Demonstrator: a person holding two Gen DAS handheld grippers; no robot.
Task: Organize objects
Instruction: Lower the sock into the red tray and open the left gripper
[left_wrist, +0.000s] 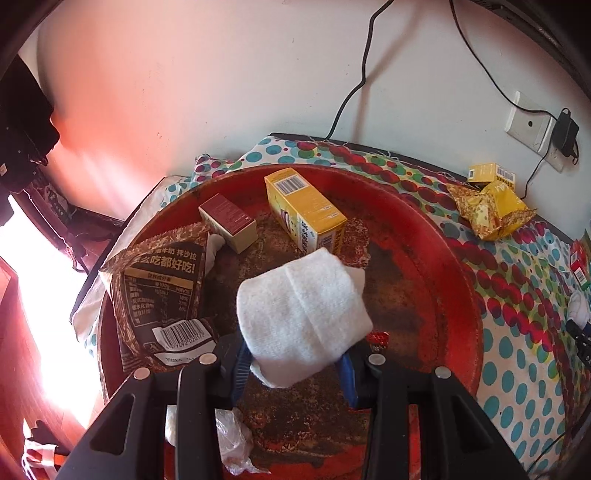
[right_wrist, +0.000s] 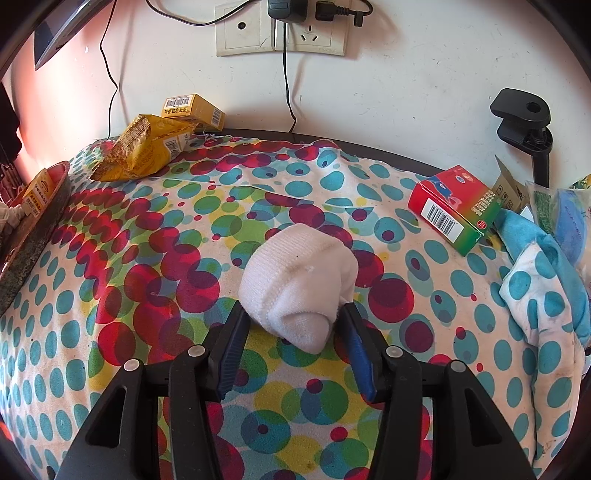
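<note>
1. Landmark: red round tray (left_wrist: 458, 295), standing on a dotted tablecloth (right_wrist: 110, 258); only its rim seen at the far left of the right wrist view.
2. Left gripper (left_wrist: 295, 365): above the near part of the tray, jaws closed to a narrow gap and clamped on a folded white cloth (left_wrist: 303, 317); blue pads (left_wrist: 240, 373) pressing on its lower end from both sides.
3. Folded white cloth: held up over the middle of the tray, not lying on the tray floor.
4. Inside the tray, far side: yellow carton (left_wrist: 306, 214) and, beside it, a small dark red box (left_wrist: 227, 223).
5. Inside the tray, left side: brown snack bag (left_wrist: 162, 295) leaning on the rim, barcode facing up.
6. Inside the tray, near side: small red candy wrapper (left_wrist: 378, 338) and crumpled clear plastic (left_wrist: 232, 443).
7. Right gripper (right_wrist: 293, 314): well to the right of the tray, jaws partly apart with a rolled white sock (right_wrist: 299, 288) between the fingertips; no squeeze seen on the sock.
8. Rolled white sock: resting on the tablecloth, outside the tray.
9. Beyond the tray, by the wall: yellow snack bag (right_wrist: 147, 151) touching a small yellow box (right_wrist: 194, 107).
10. Far right of the tray: red and green box (right_wrist: 454, 208).
</note>
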